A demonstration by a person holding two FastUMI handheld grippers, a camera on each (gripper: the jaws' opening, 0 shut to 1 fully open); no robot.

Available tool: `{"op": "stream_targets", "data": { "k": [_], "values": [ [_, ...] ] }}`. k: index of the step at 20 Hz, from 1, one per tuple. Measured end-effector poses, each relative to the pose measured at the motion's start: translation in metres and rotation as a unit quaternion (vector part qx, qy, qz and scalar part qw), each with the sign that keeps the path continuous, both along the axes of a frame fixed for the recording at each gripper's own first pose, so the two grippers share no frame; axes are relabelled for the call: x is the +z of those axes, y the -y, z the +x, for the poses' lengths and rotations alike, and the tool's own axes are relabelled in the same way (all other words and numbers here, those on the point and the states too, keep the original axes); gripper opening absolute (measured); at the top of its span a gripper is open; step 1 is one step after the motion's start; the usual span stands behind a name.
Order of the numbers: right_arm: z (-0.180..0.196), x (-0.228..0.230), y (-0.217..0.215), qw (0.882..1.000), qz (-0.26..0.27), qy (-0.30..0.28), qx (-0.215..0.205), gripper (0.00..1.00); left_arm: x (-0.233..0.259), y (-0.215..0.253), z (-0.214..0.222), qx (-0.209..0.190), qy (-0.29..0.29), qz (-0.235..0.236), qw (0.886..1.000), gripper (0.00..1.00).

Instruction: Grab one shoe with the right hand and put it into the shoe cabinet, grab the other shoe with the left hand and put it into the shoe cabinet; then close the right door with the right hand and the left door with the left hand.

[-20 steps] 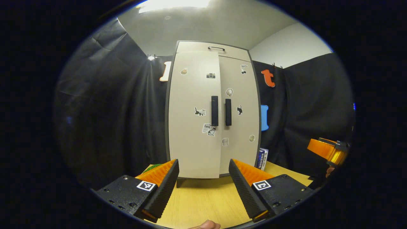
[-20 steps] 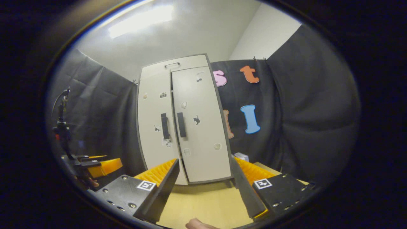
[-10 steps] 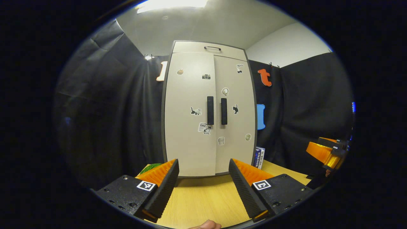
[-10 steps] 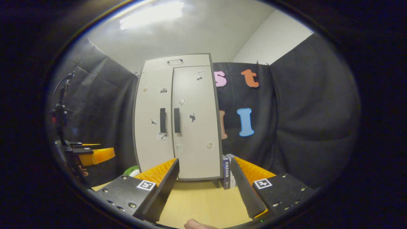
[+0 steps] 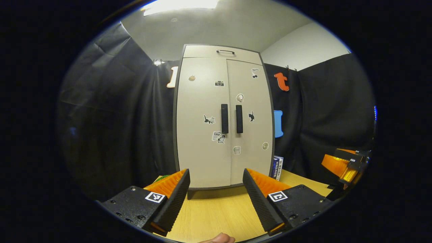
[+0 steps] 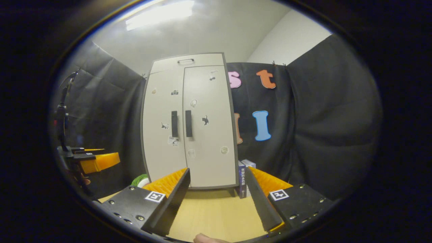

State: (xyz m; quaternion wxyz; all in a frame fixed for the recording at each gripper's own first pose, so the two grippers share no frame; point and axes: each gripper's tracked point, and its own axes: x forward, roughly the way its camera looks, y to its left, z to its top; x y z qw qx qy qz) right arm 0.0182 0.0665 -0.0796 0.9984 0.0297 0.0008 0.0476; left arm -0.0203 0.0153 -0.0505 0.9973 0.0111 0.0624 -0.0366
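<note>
Since a second ago the left door (image 5: 202, 121) has swung flush with the right door (image 5: 251, 118), and both my tongs have drawn back a little from the shoe cabinet (image 6: 189, 121). That cabinet stands upright on the wooden surface (image 5: 219, 209) against the black cloth wall, its two dark handles (image 5: 232, 118) side by side at the middle seam. Both doors look shut, so I judge the shoes are inside and the task is as good as done.

If a door needed another nudge, I would push flat on the panel near its handle: the doors look like stiff, light board that swings easily, and the smooth face could let a tip slide, so the handle is the surer hold.

Just right of the cabinet's foot stand some small books (image 6: 243, 179); to its left lies something green (image 6: 140, 180) I cannot make out.

My left tongs (image 5: 216, 199) are spread wide and hold nothing, well short of the cabinet. My right tongs (image 6: 217, 199) are likewise spread and empty.
</note>
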Motion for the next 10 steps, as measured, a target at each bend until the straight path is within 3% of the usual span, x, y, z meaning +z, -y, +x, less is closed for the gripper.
{"op": "stream_targets", "data": {
  "k": [10],
  "values": [
    [-0.013,0.000,-0.001,1.000,-0.012,0.011,0.003,0.96,0.008,0.010,-0.003,-0.009,0.019,-0.016,1.000,0.95]
  ]
}}
